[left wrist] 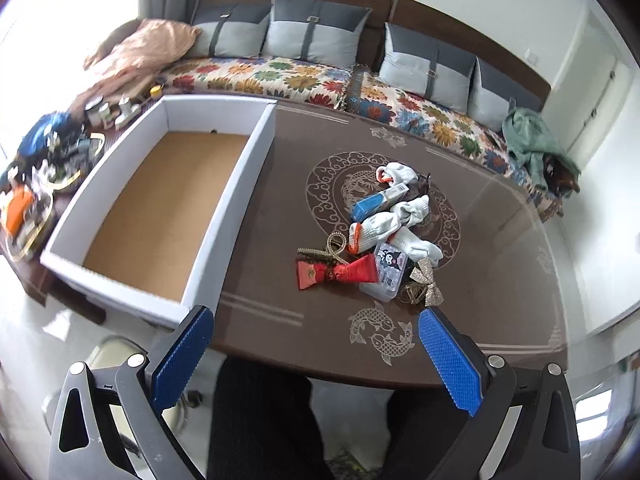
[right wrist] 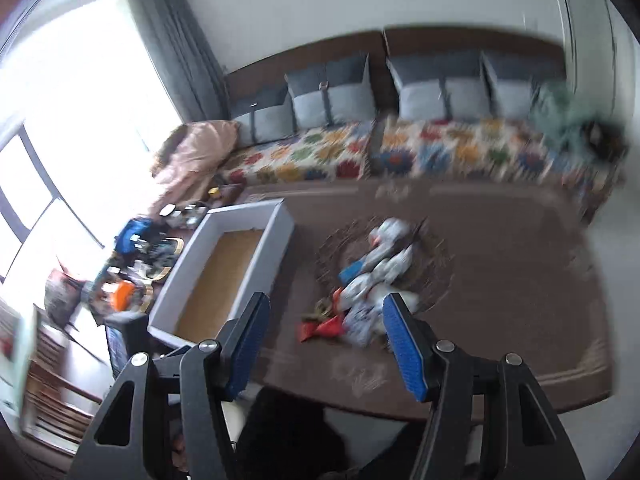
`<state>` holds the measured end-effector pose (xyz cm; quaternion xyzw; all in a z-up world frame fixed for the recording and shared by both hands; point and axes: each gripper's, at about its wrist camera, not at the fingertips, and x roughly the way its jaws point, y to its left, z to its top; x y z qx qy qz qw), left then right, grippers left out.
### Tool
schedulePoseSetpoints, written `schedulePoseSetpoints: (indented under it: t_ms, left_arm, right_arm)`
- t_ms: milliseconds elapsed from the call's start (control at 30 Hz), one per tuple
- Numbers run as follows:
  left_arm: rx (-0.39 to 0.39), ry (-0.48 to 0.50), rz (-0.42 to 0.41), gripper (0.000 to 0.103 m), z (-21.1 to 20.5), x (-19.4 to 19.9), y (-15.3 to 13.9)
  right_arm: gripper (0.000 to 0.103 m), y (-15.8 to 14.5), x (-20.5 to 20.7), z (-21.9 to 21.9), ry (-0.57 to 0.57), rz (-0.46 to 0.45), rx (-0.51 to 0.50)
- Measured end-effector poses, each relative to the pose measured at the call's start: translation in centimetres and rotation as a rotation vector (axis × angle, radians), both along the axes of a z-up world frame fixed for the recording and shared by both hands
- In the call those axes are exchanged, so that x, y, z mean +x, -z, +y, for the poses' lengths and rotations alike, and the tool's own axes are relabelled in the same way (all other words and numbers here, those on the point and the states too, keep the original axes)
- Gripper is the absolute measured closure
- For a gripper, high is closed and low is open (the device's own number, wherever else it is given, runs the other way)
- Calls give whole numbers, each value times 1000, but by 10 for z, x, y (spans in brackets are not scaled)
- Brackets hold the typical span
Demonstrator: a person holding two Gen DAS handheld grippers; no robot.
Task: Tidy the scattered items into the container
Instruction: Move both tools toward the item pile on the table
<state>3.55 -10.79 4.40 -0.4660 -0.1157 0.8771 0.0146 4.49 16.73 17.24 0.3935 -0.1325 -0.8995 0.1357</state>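
A: Left gripper (left wrist: 314,342) spread, nothing between pads; right gripper (right wrist: 324,338) likewise, above the table (left wrist: 500,264) near edge.

B: Container?

A: White box (left wrist: 224,200), table's left side, long axis running away from the camera. Item pile (left wrist: 384,236) just right of it.

B: Legibility?

A: Right wrist view motion-blurred; pile items there indistinct.

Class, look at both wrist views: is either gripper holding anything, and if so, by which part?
Nothing is held. The left gripper and right gripper both have open, empty jaws, short of the pile on the table.
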Motion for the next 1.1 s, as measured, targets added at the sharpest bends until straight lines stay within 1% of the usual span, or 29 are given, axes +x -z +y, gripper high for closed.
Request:
schedulePoseSetpoints:
  t_ms: [33, 67, 133, 200, 233, 267, 367, 433, 467, 500, 567, 600, 667, 700, 733, 767, 800, 900, 933, 1000, 1100]
  left_arm:
    - [46, -25, 21, 0, -7, 7, 5]
    - [93, -49, 42, 0, -15, 13, 9]
    - [173, -95, 76, 0, -26, 24, 23]
    - [207, -107, 93, 0, -26, 29, 43]
    - [200, -105, 96, 0, -24, 30, 53]
    - [153, -87, 90, 0, -17, 28, 60]
    - [-38, -3, 57, 0, 10, 20, 80]
    - [-144, 42, 17, 0, 26, 12, 93]
    - [-183, 53, -1, 0, 33, 8, 99]
    - [-202, 56, 11, 0, 36, 5, 104]
    - [-219, 51, 63, 0, 39, 0, 116]
    - [-210, 40, 82, 0, 39, -4, 124]
    - [-157, 11, 110, 0, 37, -12, 141]
    - [-133, -3, 137, 0, 37, -14, 148]
    - [-122, -13, 181, 0, 39, -14, 154]
    - [-137, -4, 218, 0, 43, -12, 160]
    - [-172, 20, 242, 0, 51, -11, 166]
    - [-276, 93, 315, 0, 73, -8, 185]
    - [-291, 115, 321, 0, 79, -8, 190]
    - [-263, 139, 279, 0, 82, -16, 198]
    - [-226, 143, 218, 0, 83, -31, 208]
  right_arm:
    - [43, 27, 2, 10, -1, 20, -66]
    - [43, 53, 4, 18, 5, 70, -127]
    - [43, 104, 8, 28, 30, 164, -178]
    - [43, 157, 2, 27, 41, 81, -98]
    - [43, 173, 4, 27, 44, 61, -66]
    - [43, 188, 6, 27, 48, 42, -36]
    - [43, 225, 17, 35, 76, 43, -2]
    - [43, 236, 18, 32, 91, 67, 77]
    - [43, 239, 15, 31, 94, 73, 92]
    - [43, 242, 10, 31, 93, 91, 99]
    - [43, 245, 1, 27, 99, 135, 120]
    - [43, 249, -3, 25, 92, 166, 127]
    - [43, 263, -7, 22, 54, 214, 108]
    - [43, 275, -10, 19, 43, 218, 110]
    - [43, 287, -12, 17, 32, 221, 113]
    - [43, 294, -12, 15, 33, 199, 128]
    - [43, 301, -12, 12, 36, 179, 143]
    - [43, 317, -3, 8, 66, 200, 178]
    - [43, 317, -2, 8, 65, 208, 173]
    - [43, 317, -4, 9, 74, 216, 181]
    - [43, 326, -9, 11, 93, 165, 202]
